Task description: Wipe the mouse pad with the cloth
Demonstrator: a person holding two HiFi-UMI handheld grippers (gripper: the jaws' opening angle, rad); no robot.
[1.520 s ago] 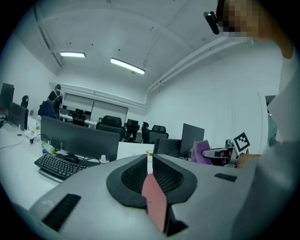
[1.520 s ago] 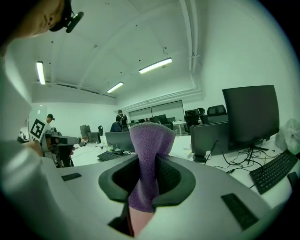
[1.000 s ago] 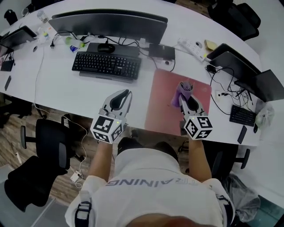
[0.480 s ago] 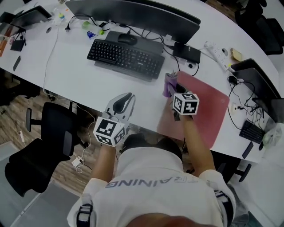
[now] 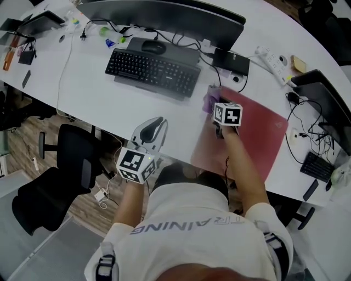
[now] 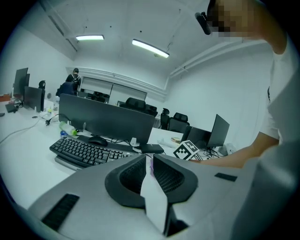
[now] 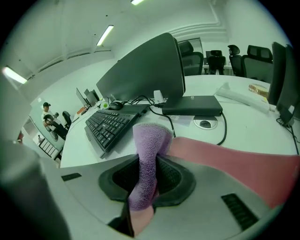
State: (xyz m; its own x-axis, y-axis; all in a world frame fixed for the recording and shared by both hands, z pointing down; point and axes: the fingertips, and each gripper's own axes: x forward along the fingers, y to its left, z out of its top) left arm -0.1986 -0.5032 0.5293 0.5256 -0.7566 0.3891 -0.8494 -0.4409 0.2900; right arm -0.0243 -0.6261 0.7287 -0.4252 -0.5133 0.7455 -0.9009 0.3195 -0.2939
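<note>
My right tongs (image 7: 149, 161) are clamped on the purple cloth (image 7: 150, 136). It is pinched upright between the two jaws, with its fuzzy free end sticking out past the tips. In the head view that end sits at the corner of the pink mouse pad (image 5: 258, 131) closest to the black keyboard (image 5: 151, 71). I cannot tell whether the cloth is pressed onto the pad or just above it. The pad lies flat on the white bench (image 5: 93, 101) and runs away to the right of the cloth, with my right forearm stretched across its near side. My left tongs (image 6: 147, 161) have their jaws drawn together with nothing between them. They hang by the front edge of the bench, on the keyboard side and well apart from the pad, pointing toward the keyboard. Behind the keyboard stand a wide dark monitor (image 5: 164, 16) and a black mouse (image 5: 152, 47), with cables trailing around them. A white power strip (image 5: 271, 57) lies on the bench beyond the pad. A black office chair (image 5: 60, 175) stands on the floor to my left.
</note>
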